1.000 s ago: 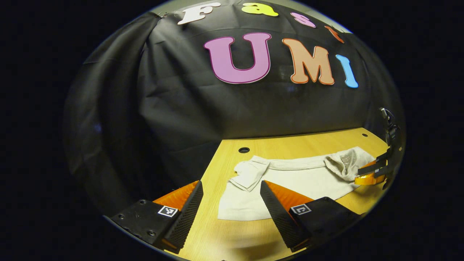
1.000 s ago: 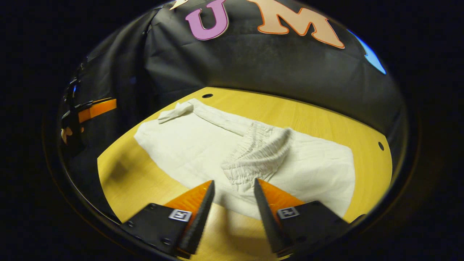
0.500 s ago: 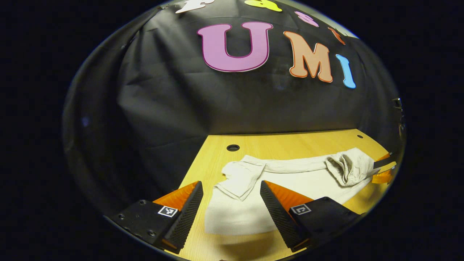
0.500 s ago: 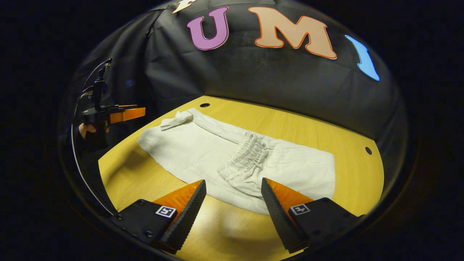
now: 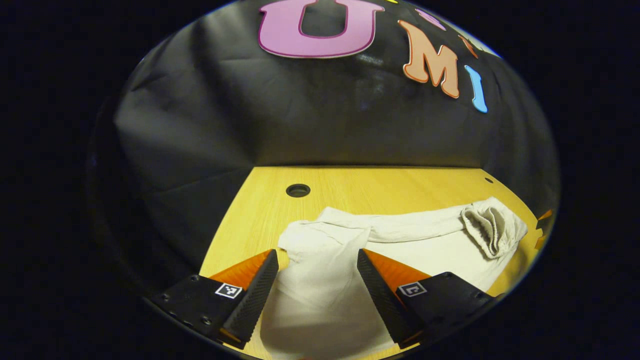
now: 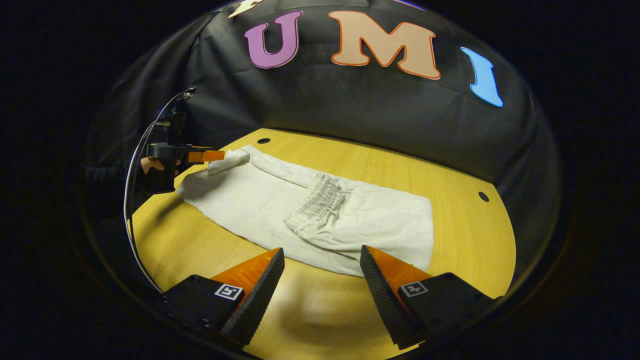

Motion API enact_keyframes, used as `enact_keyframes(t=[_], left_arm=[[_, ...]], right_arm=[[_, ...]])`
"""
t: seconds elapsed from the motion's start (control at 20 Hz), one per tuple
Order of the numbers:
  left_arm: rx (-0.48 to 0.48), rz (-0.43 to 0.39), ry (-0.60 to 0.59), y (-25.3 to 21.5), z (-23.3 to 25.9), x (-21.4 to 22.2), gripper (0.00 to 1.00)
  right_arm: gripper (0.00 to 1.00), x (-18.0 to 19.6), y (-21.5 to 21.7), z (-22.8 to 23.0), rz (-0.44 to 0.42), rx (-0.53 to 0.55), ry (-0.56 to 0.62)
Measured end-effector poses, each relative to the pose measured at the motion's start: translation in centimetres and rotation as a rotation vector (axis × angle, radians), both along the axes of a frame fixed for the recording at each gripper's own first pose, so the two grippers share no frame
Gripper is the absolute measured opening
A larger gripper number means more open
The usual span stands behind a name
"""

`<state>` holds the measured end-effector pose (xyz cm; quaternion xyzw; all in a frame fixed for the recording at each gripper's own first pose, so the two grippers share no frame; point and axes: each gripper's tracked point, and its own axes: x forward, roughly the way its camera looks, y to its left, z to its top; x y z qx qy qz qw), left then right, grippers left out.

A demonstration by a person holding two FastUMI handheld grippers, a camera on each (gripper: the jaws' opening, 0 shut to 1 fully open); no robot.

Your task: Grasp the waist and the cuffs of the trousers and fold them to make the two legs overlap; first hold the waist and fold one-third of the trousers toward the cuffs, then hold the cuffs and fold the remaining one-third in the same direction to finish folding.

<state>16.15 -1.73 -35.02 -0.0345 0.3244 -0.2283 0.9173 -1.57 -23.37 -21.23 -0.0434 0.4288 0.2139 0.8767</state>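
Trousers (image 6: 280,210) sprawled across middle of table (image 6: 465,240) in right gripper view, waist (image 6: 320,197) folded onto legs. Left gripper (image 5: 315,280) spread wide, cuffs (image 5: 320,240) between its fingers — no pinch we can see. Right gripper (image 6: 322,280) spread too, lower centre, holding nothing.

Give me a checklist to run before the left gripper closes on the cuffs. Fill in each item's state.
1. Waist third folded toward the cuffs: ok. The gathered waistband lies on top of the trousers.
2. Left gripper open: ok, jaws spread wide.
3. Cuff end between the left fingers: ok, the cloth runs through the gap.
4. Both cuff layers inside the gap: cannot tell, the layers are bunched.
5. Right gripper clear of the cloth: ok, open over bare table, short of the near edge of the trousers.
6. Cloth flat: not ok, the cuff end is rumpled.
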Motion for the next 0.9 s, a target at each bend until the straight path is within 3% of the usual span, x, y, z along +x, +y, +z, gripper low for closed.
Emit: enact_keyframes(t=[0.4,0.6,0.75,0.85,0.9], left_arm=[[0.039,-0.041,0.116,-1.2,-3.8,-1.0,0.96],[0.060,-0.051,0.073,-2.3,-3.9,-1.0,0.95],[0.016,-0.077,0.082,-4.0,-3.4,-1.5,0.50],[-0.012,-0.063,0.089,-4.3,-3.3,-1.6,0.12],[-0.020,-0.053,0.084,-4.4,-3.1,-1.4,0.12]], right_arm=[[0.98,-0.4,-0.8,0.0,-0.014,-0.026,0.014],[0.96,-0.4,-1.0,-0.2,-0.024,-0.021,0.016],[0.98,-0.6,-1.0,-0.3,-0.030,-0.014,0.028],[0.98,-0.8,-0.8,-0.3,-0.027,-0.006,0.031],[0.98,-0.8,-0.7,-0.2,-0.028,-0.003,0.031]])
